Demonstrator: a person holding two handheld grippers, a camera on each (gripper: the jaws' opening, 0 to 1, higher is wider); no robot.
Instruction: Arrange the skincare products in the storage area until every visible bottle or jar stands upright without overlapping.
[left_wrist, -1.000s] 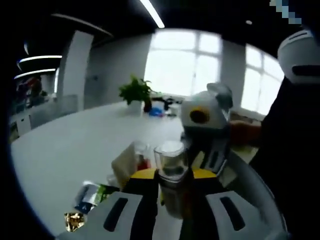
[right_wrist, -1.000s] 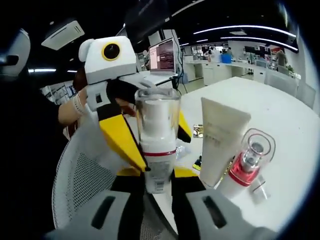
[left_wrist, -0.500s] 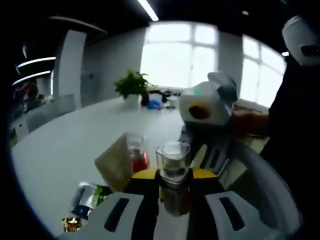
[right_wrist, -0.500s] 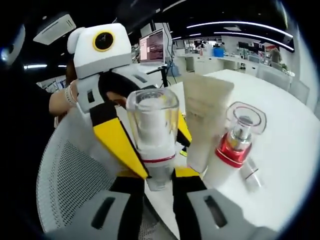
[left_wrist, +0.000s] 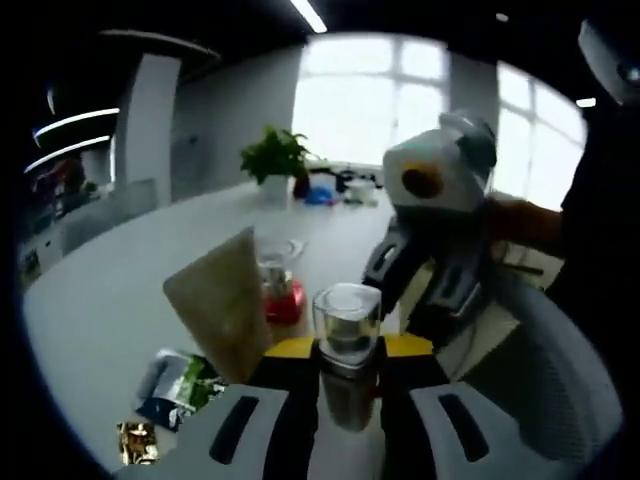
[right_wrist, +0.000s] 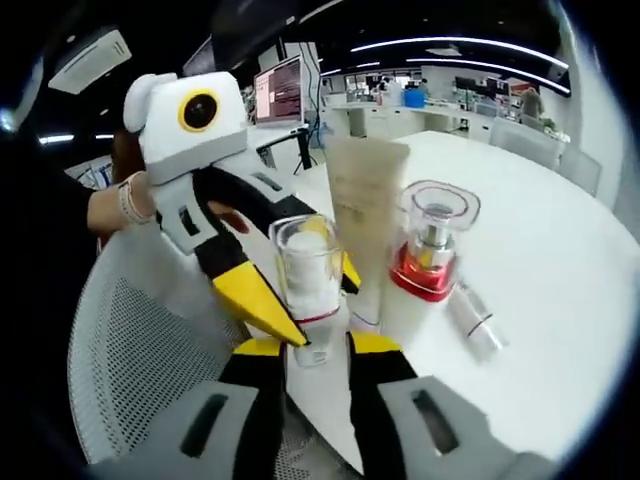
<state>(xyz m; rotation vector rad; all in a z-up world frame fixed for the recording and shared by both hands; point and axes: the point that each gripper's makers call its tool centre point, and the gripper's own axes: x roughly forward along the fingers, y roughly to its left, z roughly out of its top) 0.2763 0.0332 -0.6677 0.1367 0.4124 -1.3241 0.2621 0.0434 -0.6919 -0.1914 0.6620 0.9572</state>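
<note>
Left gripper view
Left gripper (left_wrist: 345, 375): yellow-tipped jaws stand closed against the lower body of a clear-capped pump bottle (left_wrist: 347, 345), which is upright between them.
Pump bottle: rigid transparent square cap over a pale, blurred body.
Right gripper (left_wrist: 432, 250): white housing with dark jaws, coming in from the right just behind the bottle; a hand (left_wrist: 520, 222) grips it.
Beige tube (left_wrist: 228, 305): matte, flat, tapering, standing tilted on the white table (left_wrist: 120, 290).
Red-collared bottle (left_wrist: 281, 290): clear cap, just behind the tube.
Sachets (left_wrist: 178, 385): glossy flat packets lying near the table's near edge.
Open room: broad bare tabletop to the left and far side; a potted plant (left_wrist: 276, 165) stands far off.

Right gripper view
Right gripper (right_wrist: 318, 370): yellow-tipped jaws pressed to the same pump bottle (right_wrist: 307, 285) low on its body.
Left gripper (right_wrist: 230, 240): its yellow jaw touches the bottle's left flank.
Position: the bottle sits above the table's (right_wrist: 560, 300) near edge, beside a white mesh chair back (right_wrist: 140, 360).
Neighbours: the beige tube (right_wrist: 365, 215) is just right of the bottle; the red-collared bottle (right_wrist: 430, 250) stands upright beside it; a slim clear vial (right_wrist: 472, 320) lies flat nearby.
Open room: smooth bare tabletop to the right.
</note>
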